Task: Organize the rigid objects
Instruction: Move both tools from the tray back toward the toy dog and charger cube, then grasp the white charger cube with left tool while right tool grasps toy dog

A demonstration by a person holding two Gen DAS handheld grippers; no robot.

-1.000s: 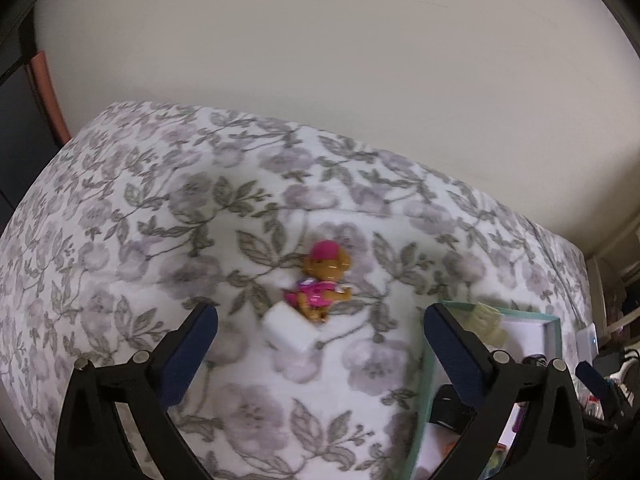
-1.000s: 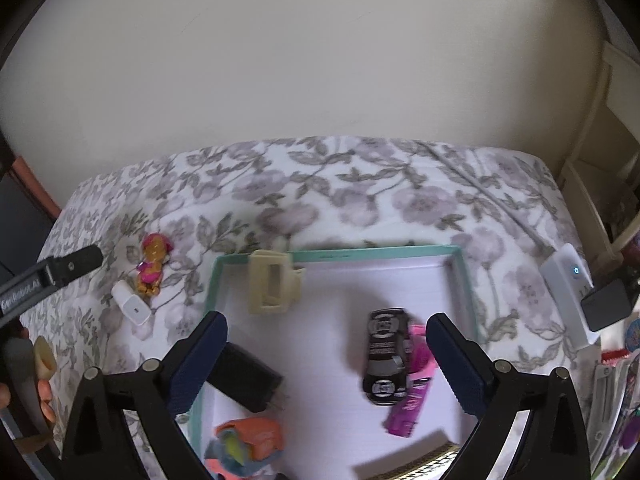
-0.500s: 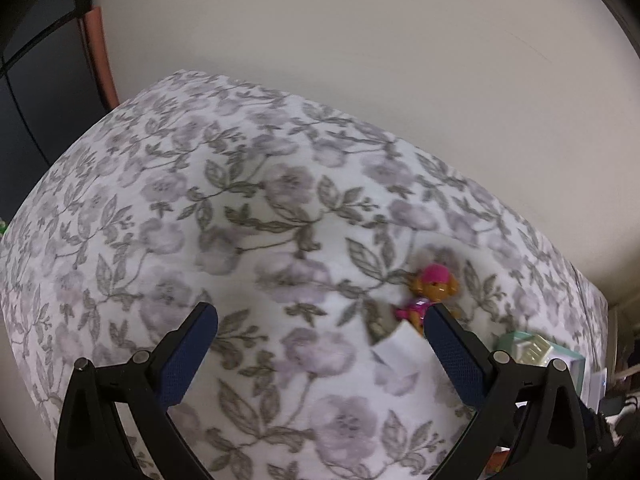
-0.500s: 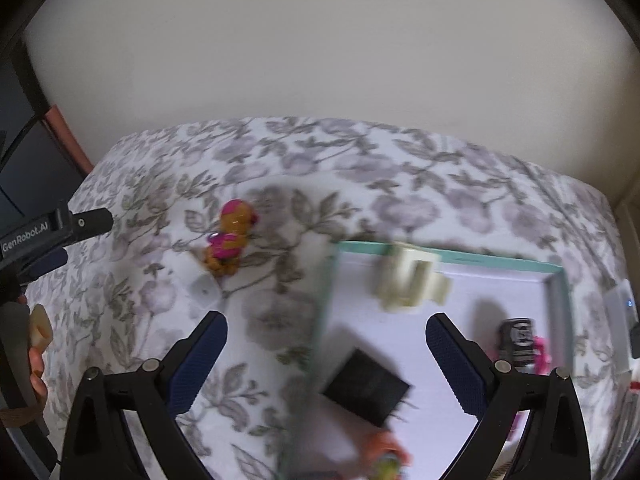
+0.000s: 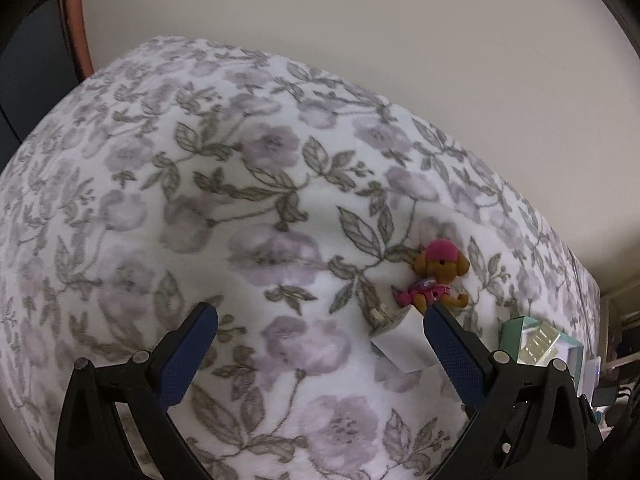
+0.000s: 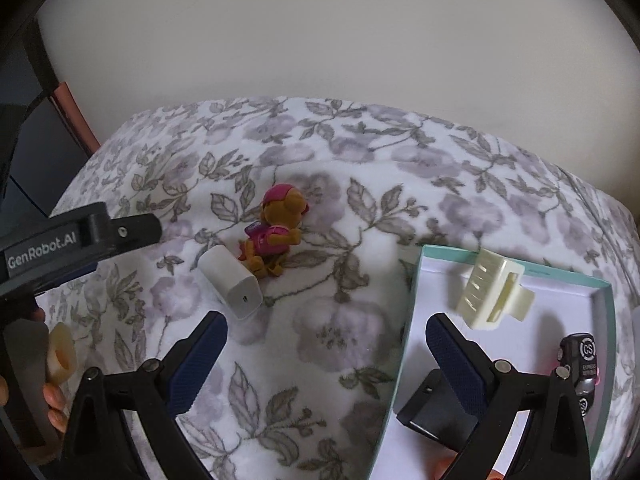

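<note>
A toy puppy with a pink hat (image 6: 276,230) lies on the floral blanket (image 6: 340,320), touching a white charger cube (image 6: 231,286). Both also show in the left wrist view: the puppy (image 5: 436,276) and the cube (image 5: 400,344), just left of my right finger. A teal-rimmed tray (image 6: 412,320) on the right holds a cream hair clip (image 6: 492,298), a black adapter (image 6: 436,408) and a black toy car (image 6: 580,364). My right gripper (image 6: 326,348) is open and empty, hovering between the cube and the tray. My left gripper (image 5: 320,344) is open and empty over bare blanket.
A pale wall stands behind the bed. A dark panel with an orange edge (image 5: 74,28) is at the far left. The left gripper's body (image 6: 80,240) and the holding hand reach in at the left of the right wrist view. The tray's corner (image 5: 536,340) shows at the right.
The right gripper swung left from over the tray towards the puppy and cube. The left gripper's view shifted left, so puppy and cube now sit at its right finger.
</note>
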